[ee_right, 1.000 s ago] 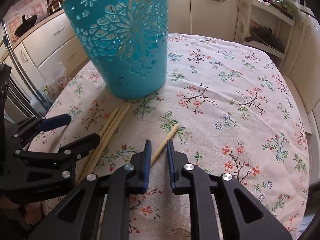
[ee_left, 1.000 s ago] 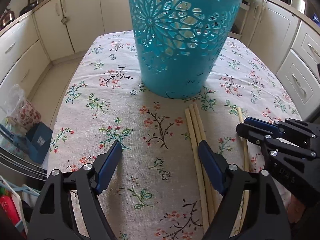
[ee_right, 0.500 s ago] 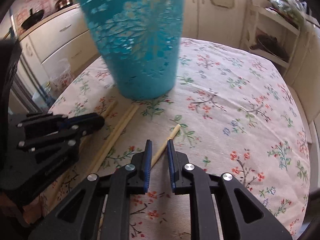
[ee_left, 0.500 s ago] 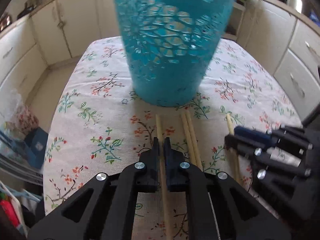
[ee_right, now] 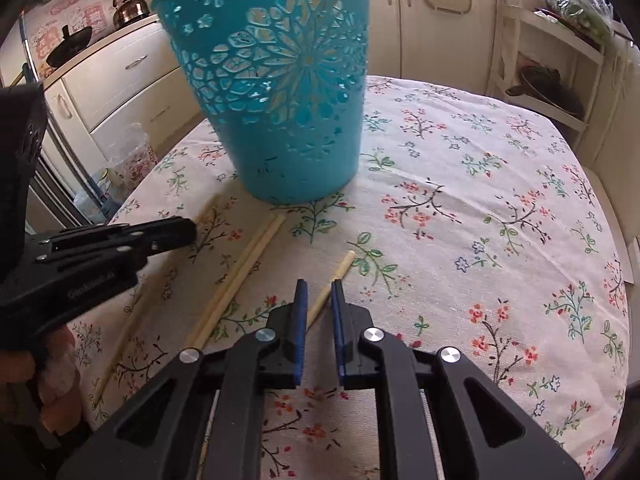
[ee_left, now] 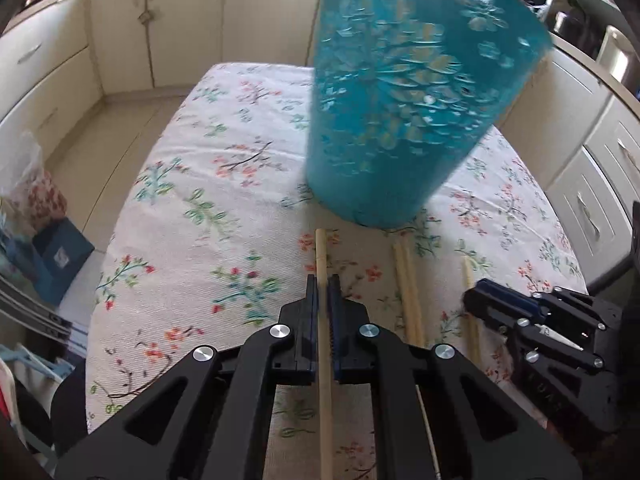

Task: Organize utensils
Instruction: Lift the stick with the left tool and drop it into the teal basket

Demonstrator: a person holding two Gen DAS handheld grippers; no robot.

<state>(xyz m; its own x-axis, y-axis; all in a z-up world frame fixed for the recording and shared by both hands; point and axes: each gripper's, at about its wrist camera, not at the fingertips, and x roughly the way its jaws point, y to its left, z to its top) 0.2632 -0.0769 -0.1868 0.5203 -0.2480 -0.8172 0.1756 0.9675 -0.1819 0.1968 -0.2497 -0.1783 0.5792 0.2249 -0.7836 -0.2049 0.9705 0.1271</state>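
A teal cut-out basket stands on the flowered tablecloth. My left gripper is shut on one wooden chopstick, held above the cloth and pointing at the basket's base. Two chopsticks lie side by side on the cloth. My right gripper is shut on another chopstick, whose tip sticks out ahead. The right gripper also shows in the left wrist view, and the left gripper in the right wrist view.
The table is ringed by cream kitchen cabinets. An open shelf unit stands behind on the right. Bags and a blue box sit on the floor at the table's left.
My left gripper closed on one of the chopsticks and lifted it away from the pair. Both grippers have risen; the basket looks farther off. The right gripper keeps its chopstick.
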